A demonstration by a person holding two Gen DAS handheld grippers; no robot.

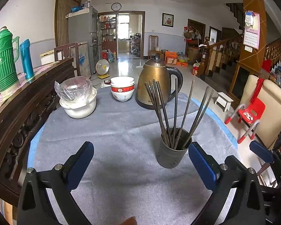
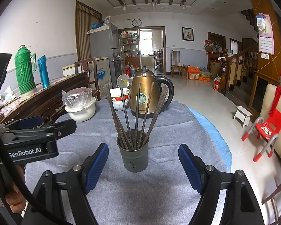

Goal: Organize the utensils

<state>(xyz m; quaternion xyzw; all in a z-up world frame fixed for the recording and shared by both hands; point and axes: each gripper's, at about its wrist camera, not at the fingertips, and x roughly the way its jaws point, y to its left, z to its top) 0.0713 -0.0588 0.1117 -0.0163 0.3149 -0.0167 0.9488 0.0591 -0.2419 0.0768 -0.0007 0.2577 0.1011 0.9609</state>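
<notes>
A dark grey utensil cup (image 1: 171,156) (image 2: 134,158) stands on the grey cloth and holds several dark chopsticks (image 1: 175,112) (image 2: 135,112), fanned out upright. My left gripper (image 1: 140,163) is open and empty, with the cup just inside its right finger. My right gripper (image 2: 143,166) is open and empty, with the cup centred between its blue pads (image 2: 96,166), a little ahead of them. The left gripper's body (image 2: 28,140) shows at the left of the right wrist view.
A brass kettle (image 1: 155,84) (image 2: 147,93), stacked red-and-white bowls (image 1: 122,89) and a white bowl holding plastic-wrapped glass (image 1: 77,98) stand at the table's far side. A dark wooden sideboard (image 1: 18,103) with a green thermos (image 1: 4,60) is left. A red child's chair (image 1: 250,112) is right.
</notes>
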